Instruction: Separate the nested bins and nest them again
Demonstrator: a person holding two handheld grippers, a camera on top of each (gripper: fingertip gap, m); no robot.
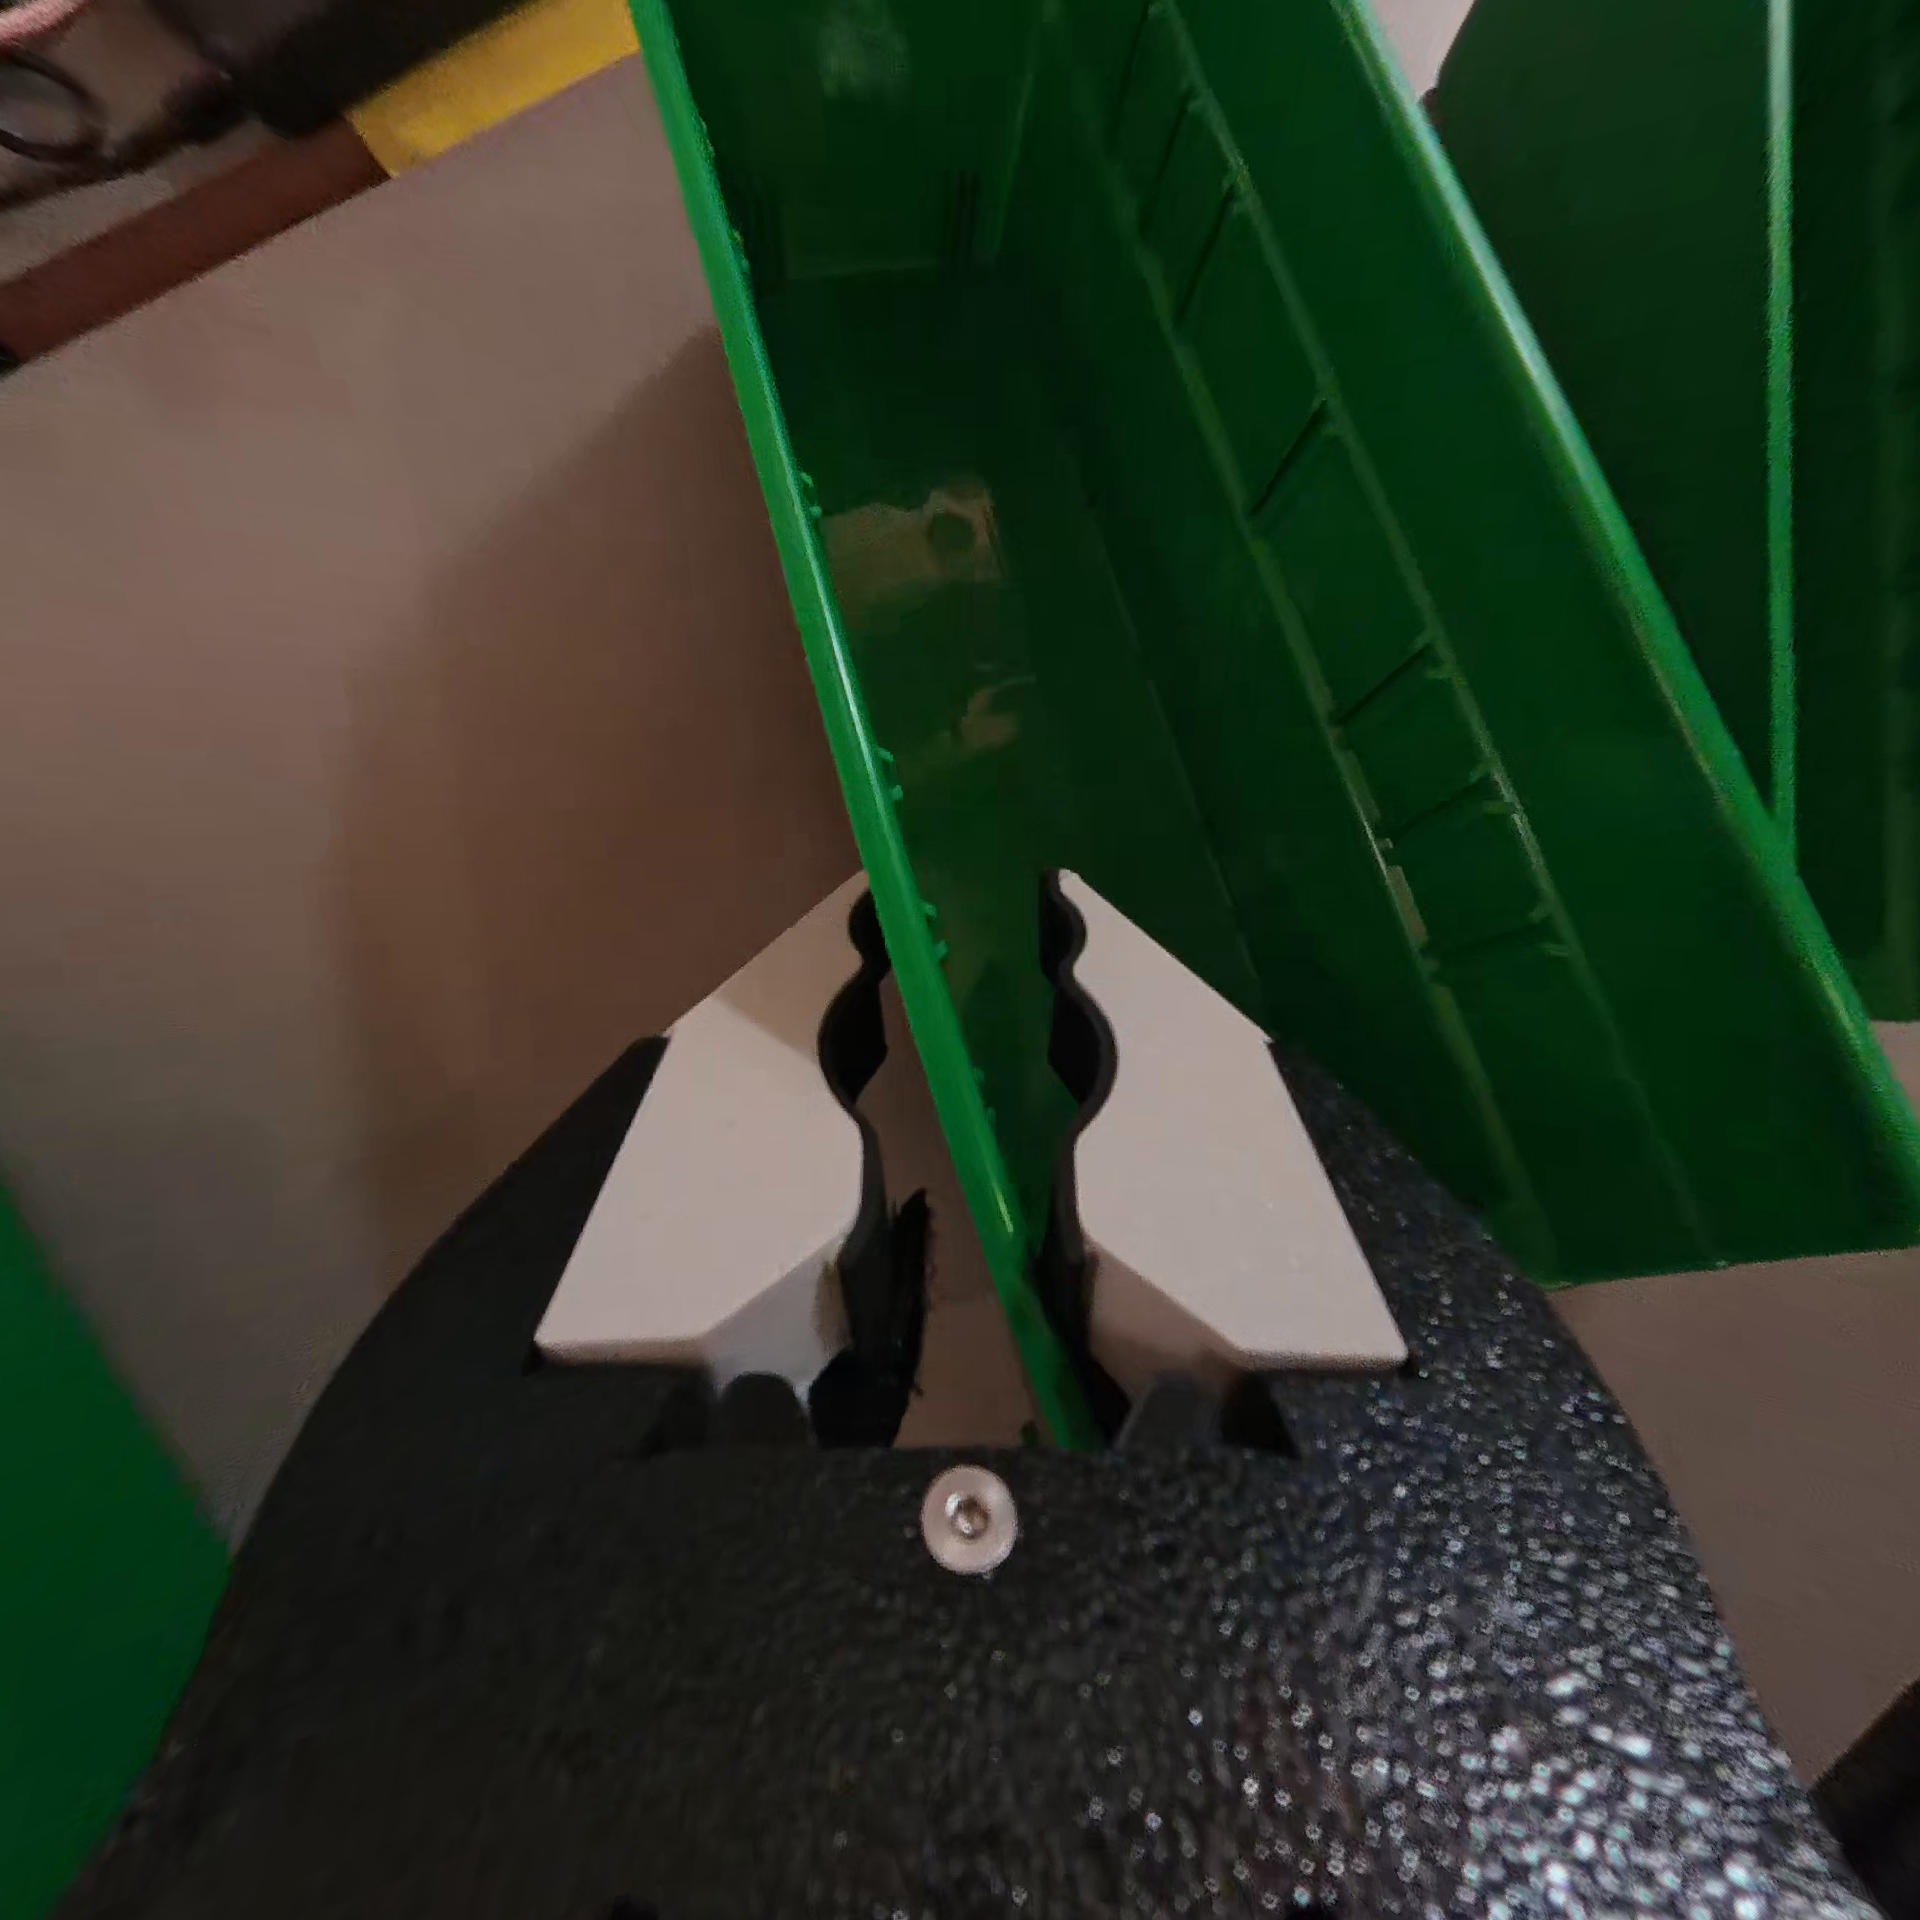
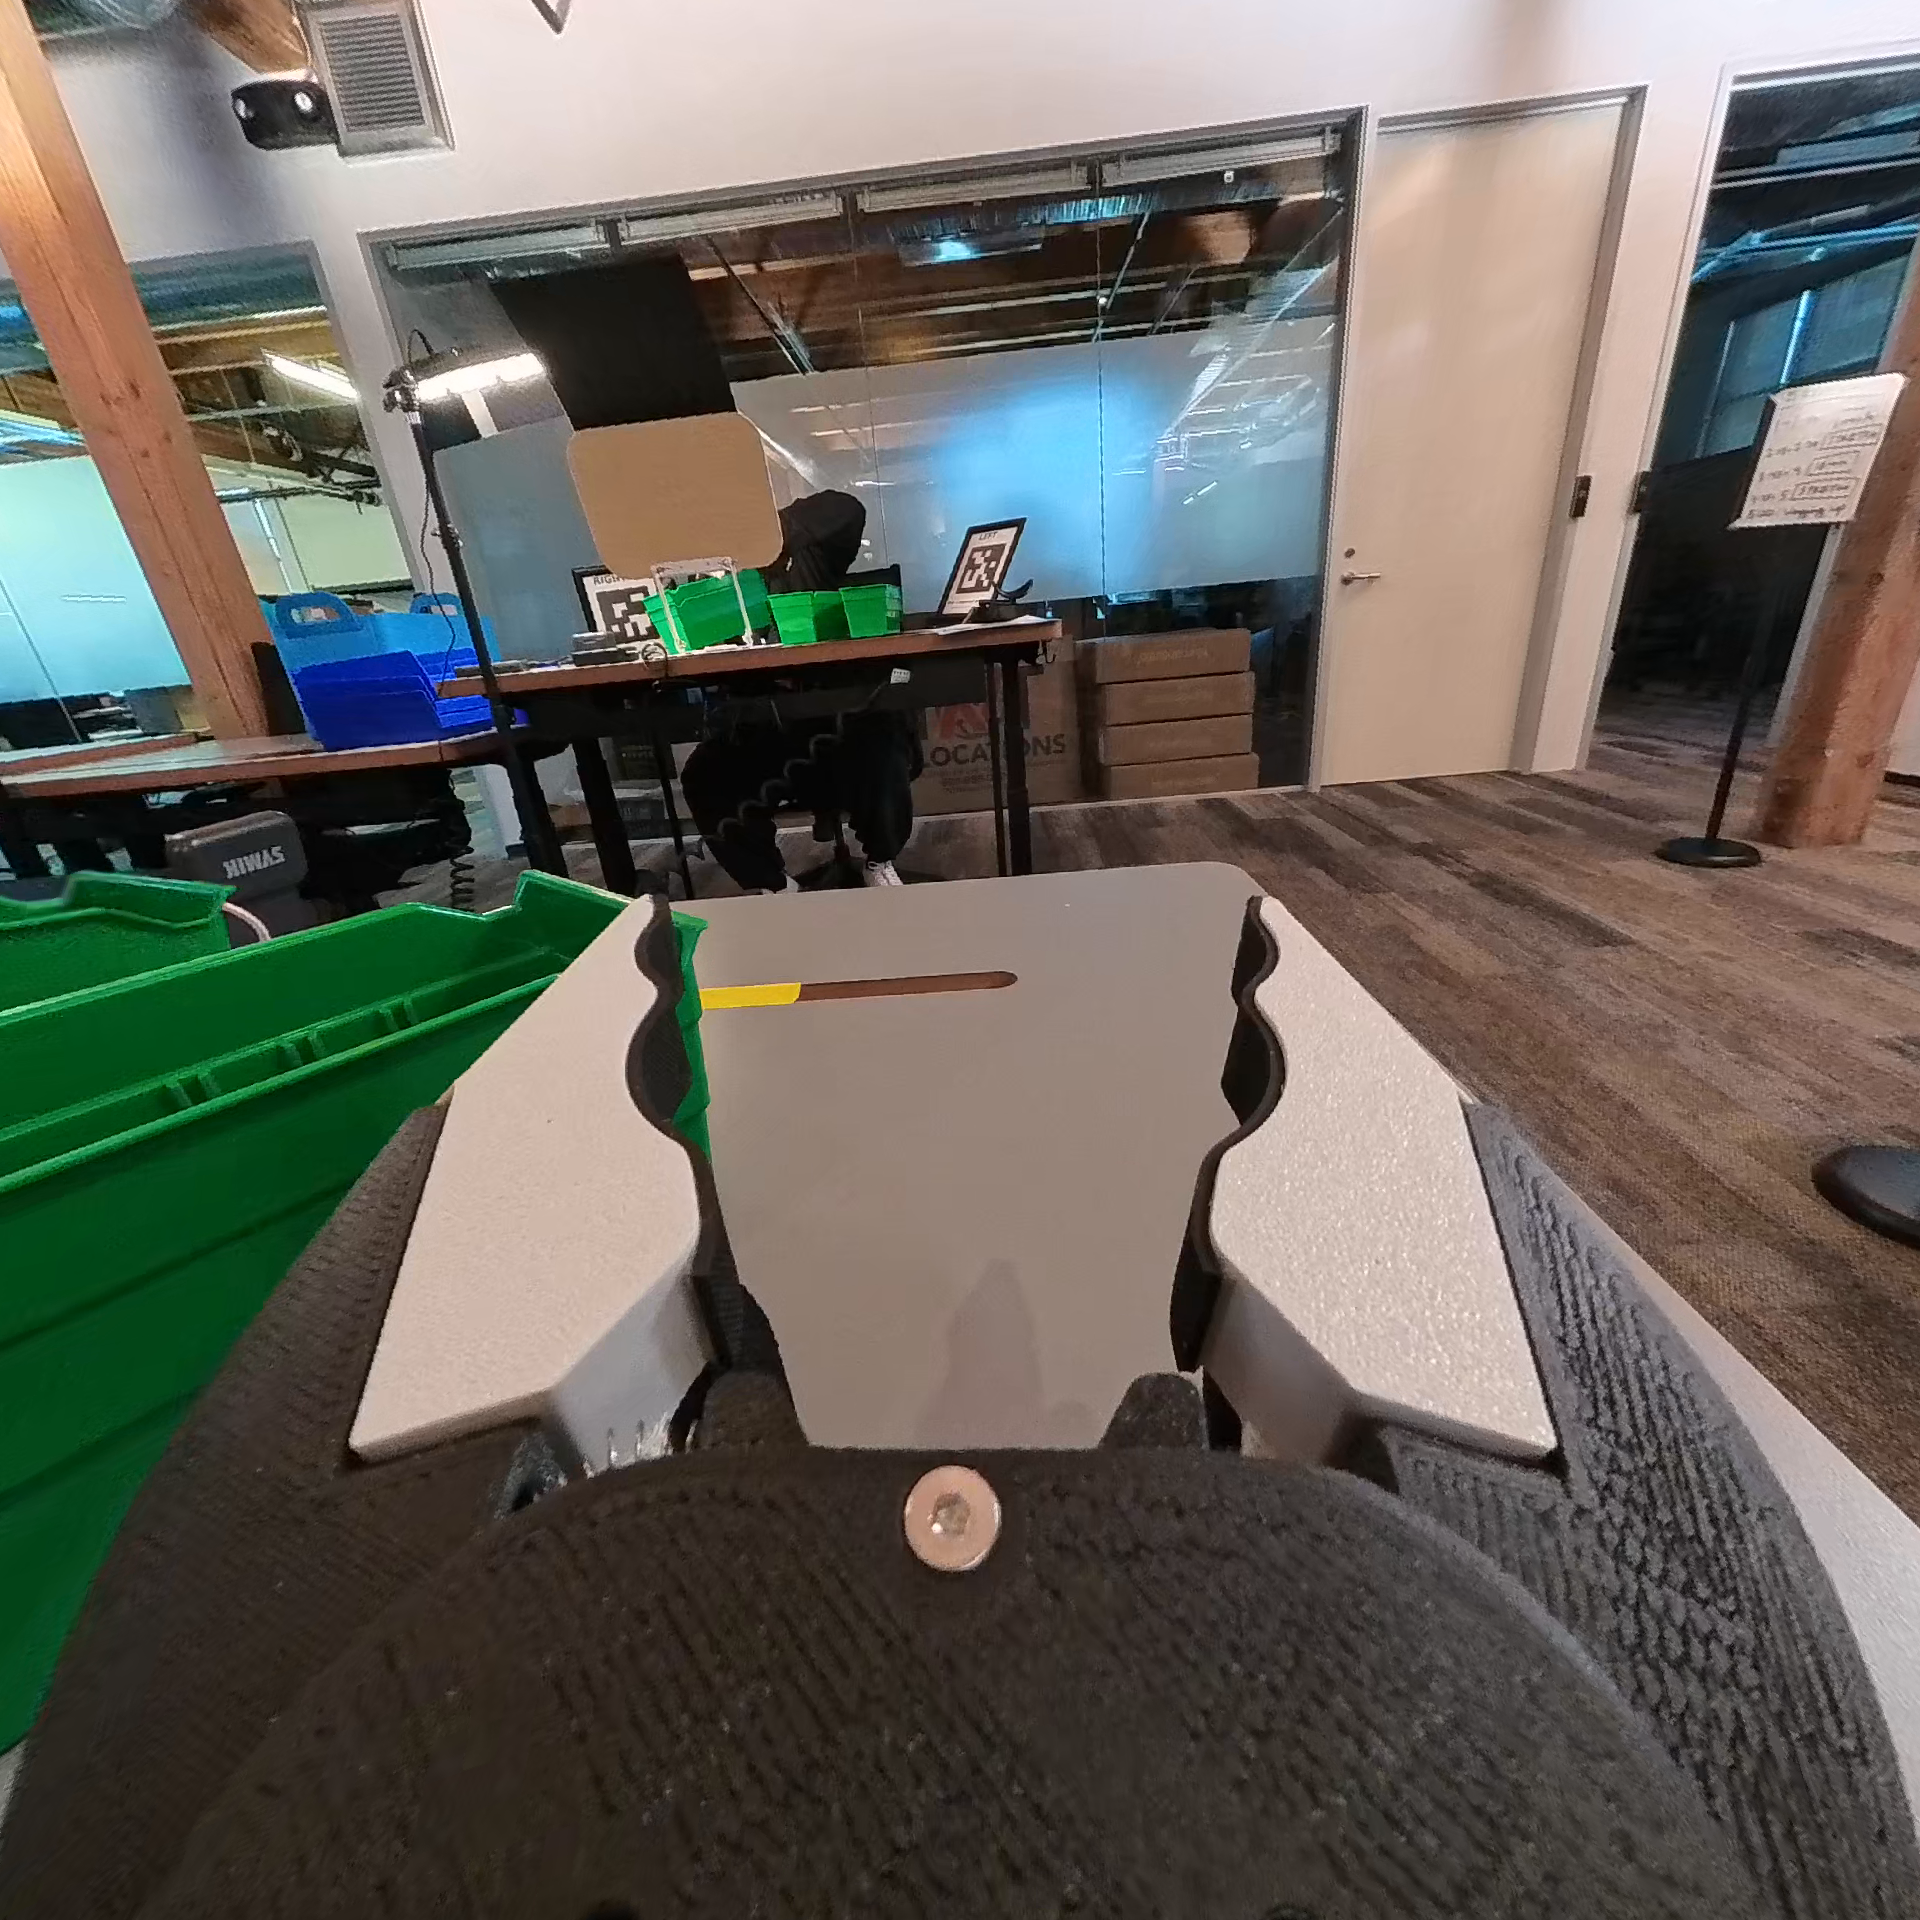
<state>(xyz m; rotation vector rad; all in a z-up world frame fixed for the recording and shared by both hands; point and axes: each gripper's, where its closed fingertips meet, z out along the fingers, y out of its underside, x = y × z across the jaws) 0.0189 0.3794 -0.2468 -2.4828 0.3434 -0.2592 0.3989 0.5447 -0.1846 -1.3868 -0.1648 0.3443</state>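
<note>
Two tools work a set of green plastic bins: the left tool [image 1: 961,1049] has its wavy black pads pressed on either side of the thin wall of one ribbed green bin [image 1: 1195,623], while a second green bin [image 1: 1829,416] stands just beside it and a third green surface [image 1: 73,1558] fills the lower left corner. The right tool [image 2: 956,1049] hangs wide and empty over the smooth grey bench [image 2: 966,1174], beside two glossy bins at its left, the nearer bin [image 2: 208,1122] ribbed under the rim. Beyond lie wood-look flooring [image 2: 1455,935], glass partitions, timber posts and a distant desk [image 2: 748,665] carrying more green bins.
</note>
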